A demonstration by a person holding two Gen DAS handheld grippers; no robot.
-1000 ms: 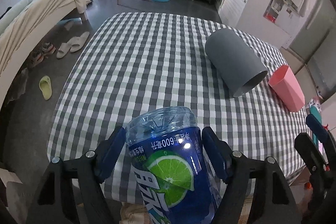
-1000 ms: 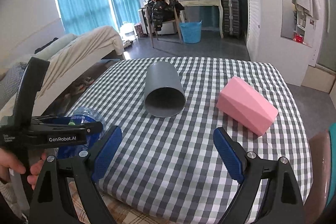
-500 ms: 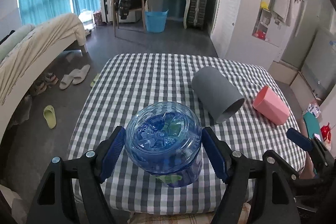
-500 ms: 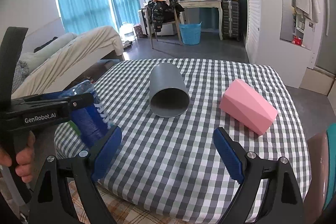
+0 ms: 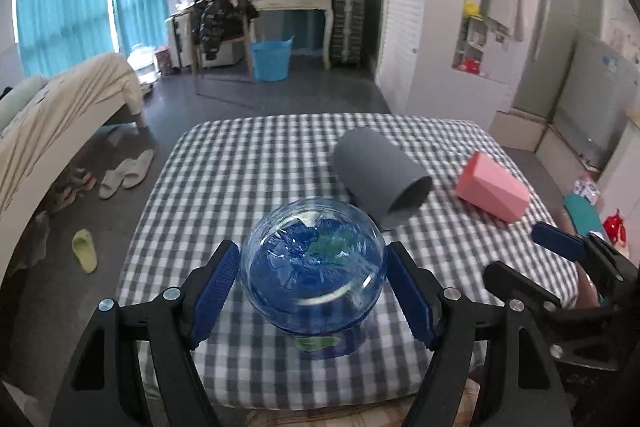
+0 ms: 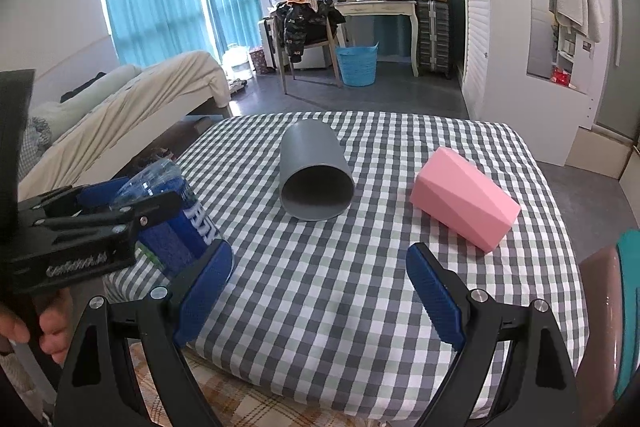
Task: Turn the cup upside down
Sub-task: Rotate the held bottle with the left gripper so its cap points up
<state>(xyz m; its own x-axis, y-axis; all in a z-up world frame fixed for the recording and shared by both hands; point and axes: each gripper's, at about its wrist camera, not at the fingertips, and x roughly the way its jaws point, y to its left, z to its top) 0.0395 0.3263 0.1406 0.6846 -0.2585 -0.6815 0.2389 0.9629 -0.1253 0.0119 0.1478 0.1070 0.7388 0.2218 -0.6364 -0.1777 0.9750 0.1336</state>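
My left gripper (image 5: 312,287) is shut on a clear blue plastic cup (image 5: 316,267) with a lime label. I hold it upside down, its closed base facing up, over the near left part of the checked table (image 5: 248,163). In the right wrist view the cup (image 6: 180,223) is tilted in the left gripper (image 6: 100,227) at the table's near left edge; whether it touches the cloth I cannot tell. My right gripper (image 6: 320,291) is open and empty above the near edge.
A grey cup (image 6: 314,175) lies on its side mid-table, mouth toward me. A pink faceted cup (image 6: 464,203) lies on its side to the right. A bed (image 5: 60,115) stands left of the table; slippers lie on the floor.
The left gripper has turned the blue cup from lying label-up to base-up and carried it forward over the table. The right gripper has hardly moved.
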